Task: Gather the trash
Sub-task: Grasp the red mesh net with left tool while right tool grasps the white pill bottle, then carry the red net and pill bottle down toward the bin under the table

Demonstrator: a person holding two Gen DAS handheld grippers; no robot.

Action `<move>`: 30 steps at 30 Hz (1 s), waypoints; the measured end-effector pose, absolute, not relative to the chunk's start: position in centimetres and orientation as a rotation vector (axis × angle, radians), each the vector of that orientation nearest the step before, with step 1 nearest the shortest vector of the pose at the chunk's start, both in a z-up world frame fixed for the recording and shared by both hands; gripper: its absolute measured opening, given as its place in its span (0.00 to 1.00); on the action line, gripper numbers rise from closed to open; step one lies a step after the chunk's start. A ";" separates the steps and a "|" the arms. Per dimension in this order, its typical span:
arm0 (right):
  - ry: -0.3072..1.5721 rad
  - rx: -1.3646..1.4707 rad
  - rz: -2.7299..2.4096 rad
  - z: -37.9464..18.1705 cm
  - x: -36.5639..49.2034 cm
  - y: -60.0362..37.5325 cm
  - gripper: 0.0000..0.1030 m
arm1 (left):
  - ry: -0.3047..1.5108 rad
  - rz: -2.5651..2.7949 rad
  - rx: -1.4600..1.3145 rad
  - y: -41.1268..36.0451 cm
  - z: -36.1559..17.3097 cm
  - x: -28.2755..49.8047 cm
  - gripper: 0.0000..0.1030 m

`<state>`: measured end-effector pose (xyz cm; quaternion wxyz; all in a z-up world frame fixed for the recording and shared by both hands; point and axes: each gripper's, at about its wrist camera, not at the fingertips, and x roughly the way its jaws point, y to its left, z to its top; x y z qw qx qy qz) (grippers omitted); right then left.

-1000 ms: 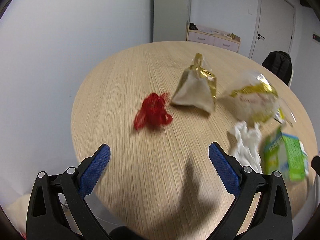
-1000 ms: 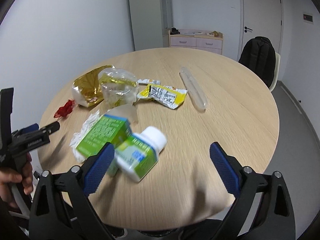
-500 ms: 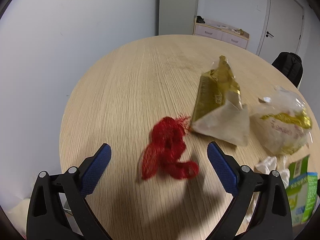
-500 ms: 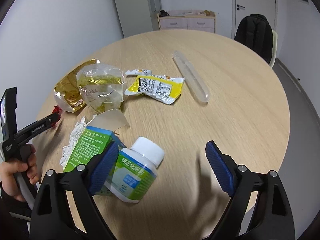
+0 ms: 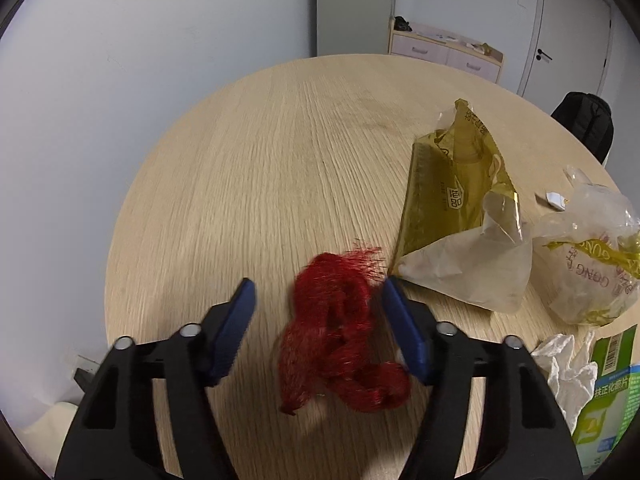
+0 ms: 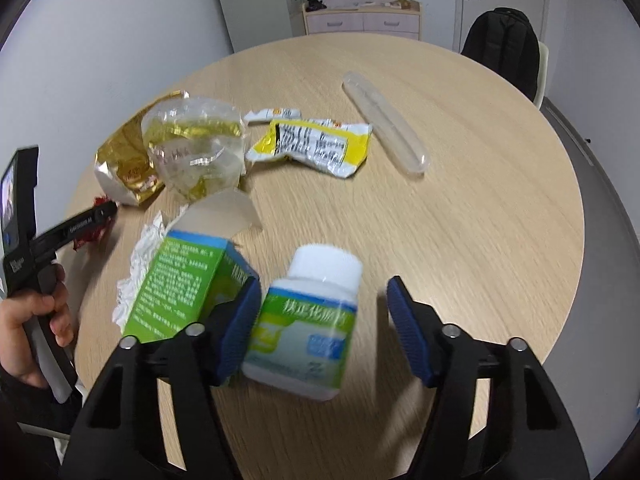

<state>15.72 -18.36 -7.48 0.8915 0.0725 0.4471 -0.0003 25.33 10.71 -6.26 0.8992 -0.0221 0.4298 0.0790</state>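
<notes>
A crumpled red mesh net (image 5: 340, 344) lies on the round wooden table (image 5: 248, 184), between the blue pads of my left gripper (image 5: 318, 284). Its jaws are closing; the right pad is at the net's edge and the left pad stands apart from it. In the right wrist view a white-capped pill bottle with a green label (image 6: 308, 320) lies between the pads of my right gripper (image 6: 324, 282). Those jaws are closing too; the left pad is against the bottle and a gap remains on the right. A green carton (image 6: 184, 284) lies just left of the bottle.
A gold foil bag (image 5: 452, 200), a clear crumpled bag (image 5: 588, 256) and white tissue (image 5: 568, 368) lie right of the net. A yellow wrapper (image 6: 316, 144) and a clear plastic tube (image 6: 384, 116) sit farther back. A black backpack (image 6: 504, 48) rests on a chair beyond the table.
Both grippers moved forward and down over their items and their jaws narrowed. The red net now sits between the left pads, the bottle between the right pads.
</notes>
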 end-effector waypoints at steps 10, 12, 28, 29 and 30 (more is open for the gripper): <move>0.898 0.165 -0.001 -7.7 14.7 -19.3 0.40 | 0.893 0.126 -0.040 10.0 -5.7 23.7 0.12; 0.891 0.158 -0.004 -7.6 14.7 -19.5 0.40 | 0.891 0.123 -0.038 9.8 -5.7 23.3 0.12; 0.809 0.132 0.014 -5.6 10.4 -19.1 0.40 | 0.839 0.098 -0.044 7.9 -3.3 16.2 0.12; 0.805 0.130 0.017 -5.5 10.1 -19.0 0.40 | 0.835 0.096 -0.045 7.8 -3.2 15.6 0.12; 0.796 0.129 0.027 -5.3 9.7 -18.9 0.40 | 0.831 0.095 -0.046 7.6 -3.1 14.9 0.12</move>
